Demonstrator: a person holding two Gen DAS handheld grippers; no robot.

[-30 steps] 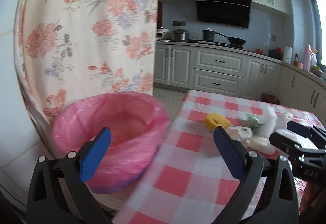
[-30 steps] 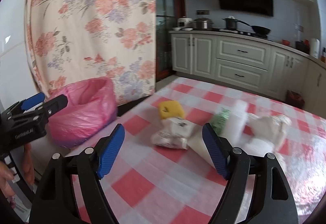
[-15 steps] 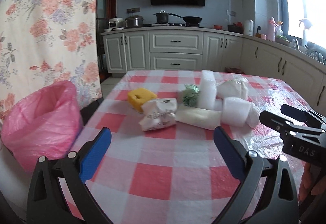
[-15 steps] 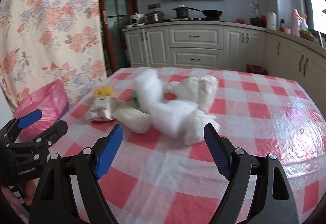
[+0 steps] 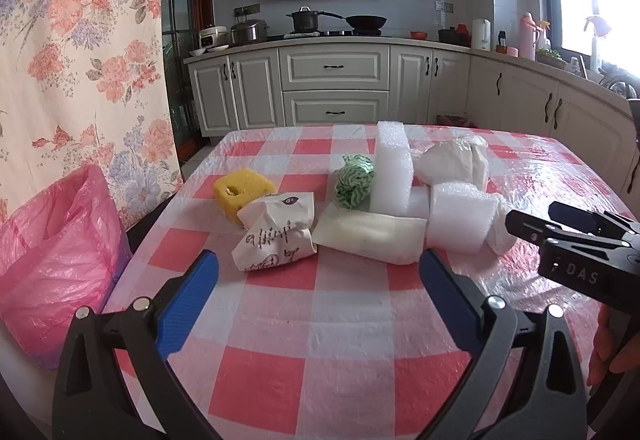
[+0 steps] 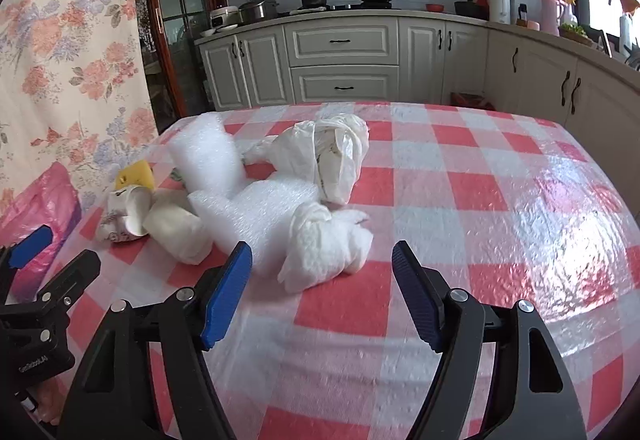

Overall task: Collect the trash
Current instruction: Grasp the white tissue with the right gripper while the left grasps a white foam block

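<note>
At the far left, off the table's edge, stands a bin lined with a pink trash bag (image 5: 56, 256), its mouth open and set just beside the table corner; the same bag shows as a pink patch at the left border of the right wrist view. Behind it hangs a floral curtain (image 5: 80, 52). The left gripper (image 5: 318, 280) hovers above the red-and-white checked tablecloth (image 5: 320, 352) with its blue-padded jaws spread wide and nothing between them, aimed at the litter heaped mid-table. Leftmost in that heap sits a yellow sponge (image 5: 242, 192) with a hole in its top, touching a crumpled printed paper bag (image 5: 276, 236) that lies in front of it. Next comes a flat cream-coloured packet (image 5: 370, 234) resting against the paper bag, with a green-and-white wrapper (image 5: 354, 182) behind it. An upright white foam block (image 5: 392, 168) stands beside the wrapper, and a roll of white foam sheet (image 5: 460, 220) lies to its right, touching the packet's end. Behind the roll sits a knotted white plastic bag (image 5: 456, 162). In the right wrist view a crumpled white tissue wad (image 6: 324, 244) lies at the near end of the foam roll. The right gripper (image 6: 322, 294) is held low over the cloth just short of this tissue, its jaws wide apart and empty. Kitchen cabinets (image 5: 334, 88) line the far wall.
</note>
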